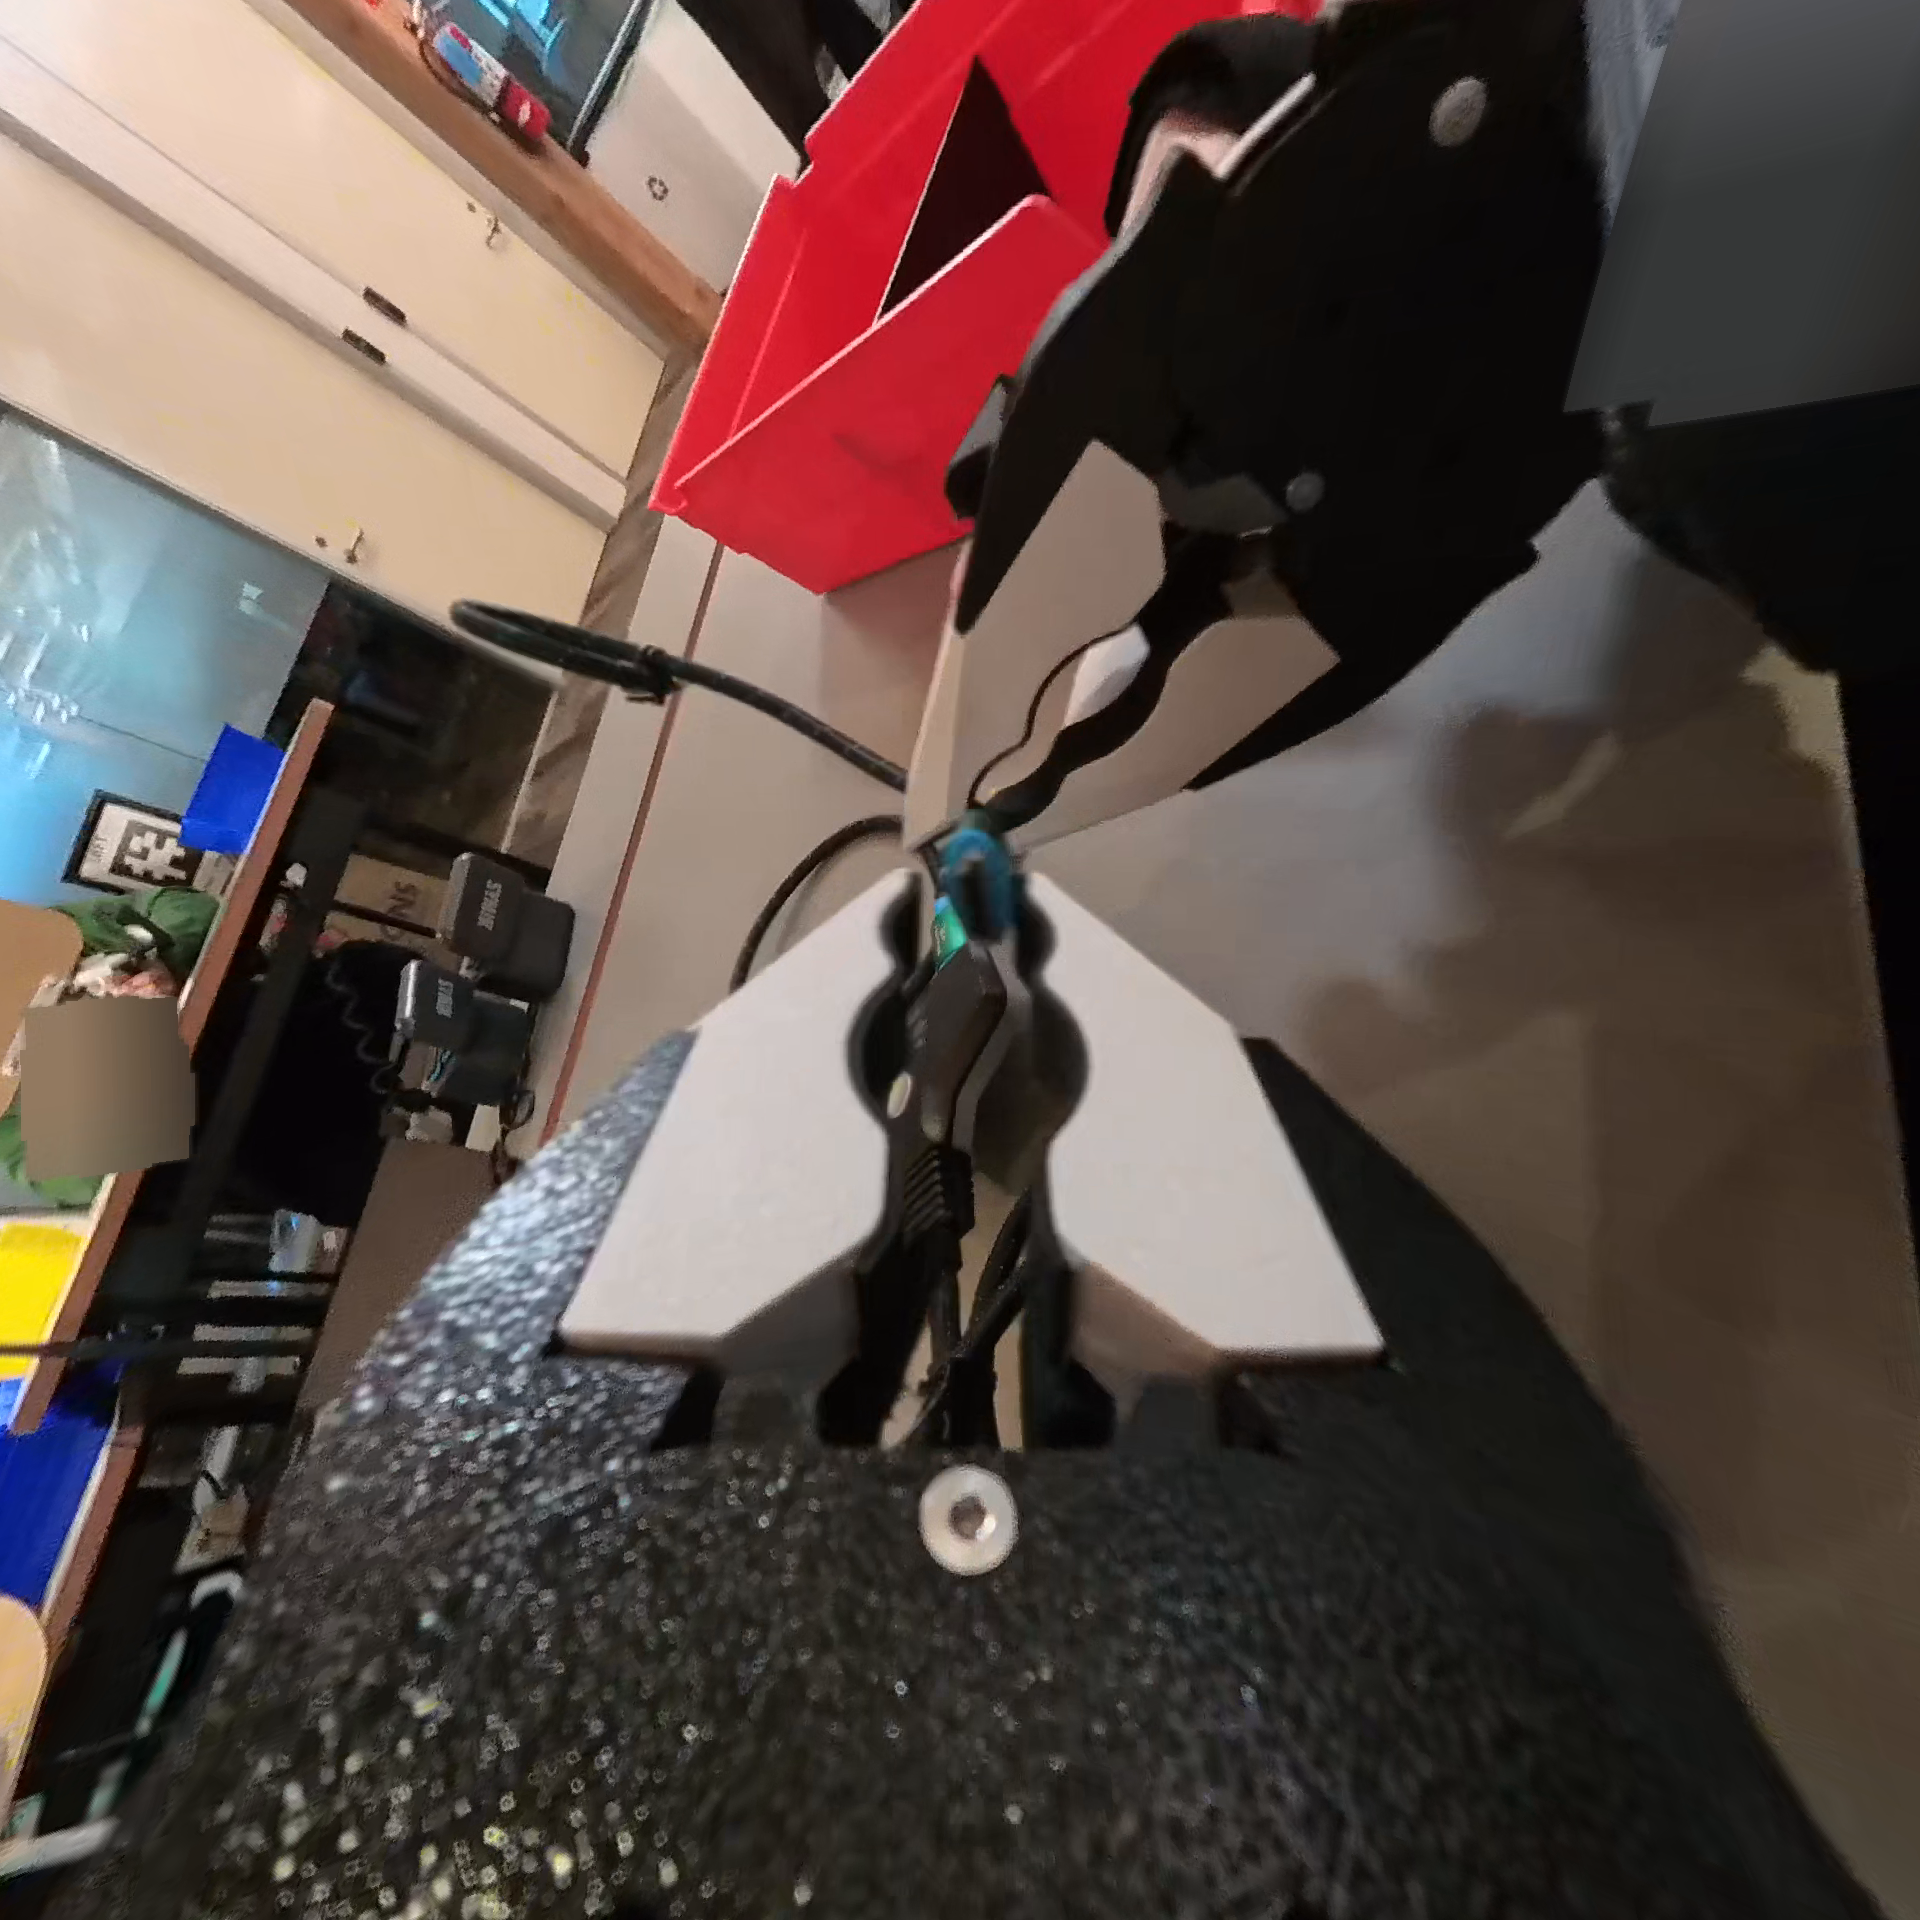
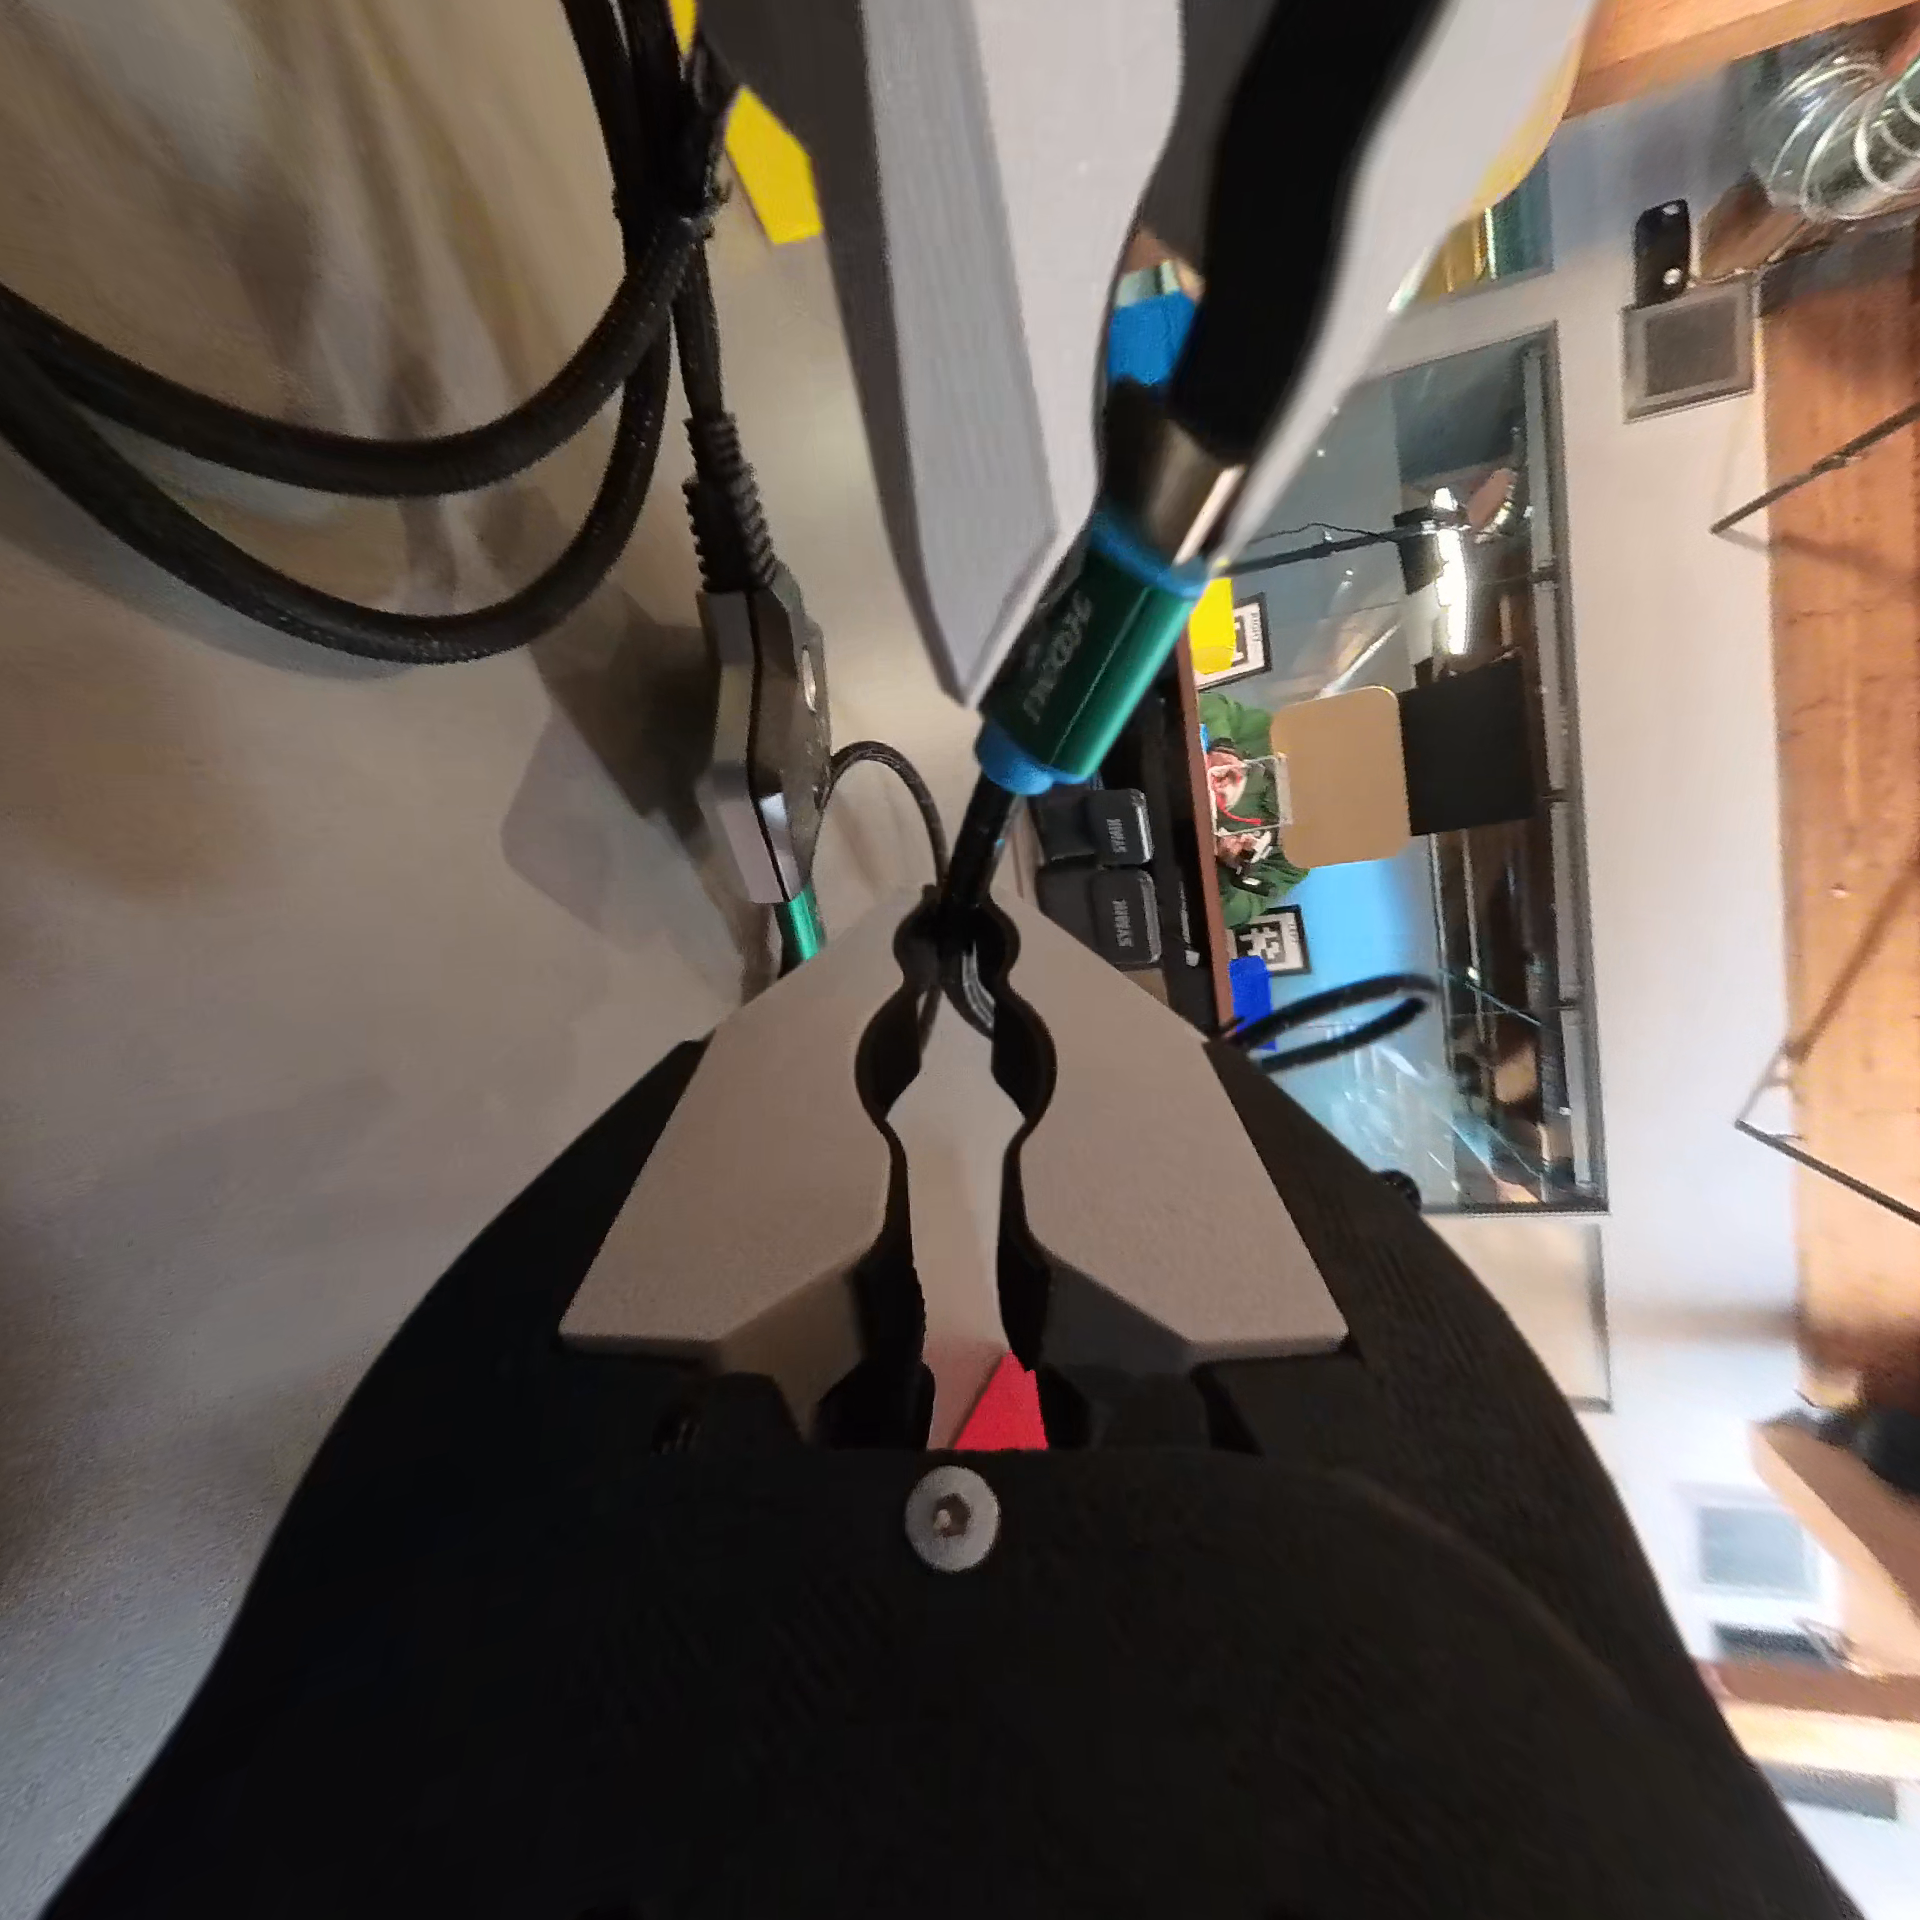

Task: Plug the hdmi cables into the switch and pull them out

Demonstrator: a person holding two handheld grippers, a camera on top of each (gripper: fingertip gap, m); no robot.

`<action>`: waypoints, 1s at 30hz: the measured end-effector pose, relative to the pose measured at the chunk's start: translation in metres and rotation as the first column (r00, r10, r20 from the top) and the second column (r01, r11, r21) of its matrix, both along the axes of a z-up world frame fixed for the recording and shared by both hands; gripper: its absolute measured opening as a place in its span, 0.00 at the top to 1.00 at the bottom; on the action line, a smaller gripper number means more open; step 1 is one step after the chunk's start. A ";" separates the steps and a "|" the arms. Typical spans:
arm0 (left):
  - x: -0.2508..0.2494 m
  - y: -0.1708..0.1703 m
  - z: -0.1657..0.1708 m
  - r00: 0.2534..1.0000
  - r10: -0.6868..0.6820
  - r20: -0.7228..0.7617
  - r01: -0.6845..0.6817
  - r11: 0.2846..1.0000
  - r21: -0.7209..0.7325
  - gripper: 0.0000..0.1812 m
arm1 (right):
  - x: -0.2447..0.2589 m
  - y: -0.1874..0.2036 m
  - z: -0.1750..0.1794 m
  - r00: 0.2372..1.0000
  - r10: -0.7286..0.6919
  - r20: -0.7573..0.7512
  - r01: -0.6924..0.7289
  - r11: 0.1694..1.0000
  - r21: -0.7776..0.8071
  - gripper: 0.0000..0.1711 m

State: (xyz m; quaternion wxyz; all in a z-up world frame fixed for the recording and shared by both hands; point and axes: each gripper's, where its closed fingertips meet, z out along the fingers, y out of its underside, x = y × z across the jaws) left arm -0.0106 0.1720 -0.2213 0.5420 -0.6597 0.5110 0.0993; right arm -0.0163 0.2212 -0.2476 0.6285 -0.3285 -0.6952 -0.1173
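- Left gripper (image 1: 961, 1023): jaws clamped on black HDMI plug (image 1: 961, 1013).
- Right gripper (image 2: 951, 940): tips pinch cable (image 2: 971, 862) just behind green switch (image 2: 1081, 665).
- Step looks like pull-out; next needs straight, steady separation.

The left claw (image 1: 966, 883) has a plug (image 1: 961, 1023) between its fingers, with the right claw (image 1: 1039, 769) tip to tip just ahead. Beyond, to the left, a cable (image 1: 665, 665) arches over the worktop (image 1: 1507, 935); a bin (image 1: 883, 343) stands farther back. In the right wrist view, the adapter (image 2: 1081, 665) lies just ahead of the right claw (image 2: 961, 935), a second plug (image 2: 769, 748) to its left.
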 end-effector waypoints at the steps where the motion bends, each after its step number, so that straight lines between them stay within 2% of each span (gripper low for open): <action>1: 0.002 -0.002 -0.001 1.000 -0.020 -0.012 0.020 1.000 0.010 0.95 | 0.000 0.000 0.002 1.000 0.001 -0.008 -0.001 1.000 0.004 0.98; 4: 0.002 -0.004 -0.001 0.995 -0.053 -0.089 0.059 0.996 0.070 0.95 | 0.001 -0.002 0.004 0.999 0.029 -0.026 -0.030 0.999 -0.013 0.98; 6: 0.002 -0.008 -0.001 0.986 -0.086 -0.146 0.101 0.990 0.096 0.95 | 0.000 -0.009 0.003 0.994 0.095 -0.048 -0.098 0.994 -0.057 0.97; 10: 0.003 -0.012 -0.007 0.969 -0.137 -0.205 0.160 0.982 0.102 0.95 | -0.002 -0.035 0.005 0.963 0.252 -0.097 -0.267 0.941 -0.206 0.86; 14: 0.007 -0.015 -0.013 0.961 -0.180 -0.211 0.202 0.976 0.087 0.95 | -0.001 -0.054 0.010 0.923 0.353 -0.151 -0.381 0.890 -0.249 0.89; 17: 0.009 -0.015 -0.015 0.962 -0.185 -0.201 0.204 0.976 0.079 0.95 | -0.001 -0.062 0.008 0.911 0.385 -0.145 -0.411 0.874 -0.259 0.95; 21: 0.003 -0.006 -0.011 0.989 -0.116 -0.086 0.123 0.990 0.075 0.94 | -0.003 -0.051 0.008 0.931 0.325 -0.167 -0.361 0.889 -0.283 0.95; 25: -0.021 0.011 -0.006 0.999 0.032 0.003 -0.032 0.998 0.063 0.81 | 0.004 -0.014 0.012 0.965 0.150 -0.215 -0.207 0.941 -0.268 0.95; 30: -0.044 0.031 -0.039 0.967 0.200 -0.161 -0.208 0.978 -0.032 0.68 | 0.008 0.011 0.006 0.969 0.011 -0.246 -0.079 0.961 -0.267 0.95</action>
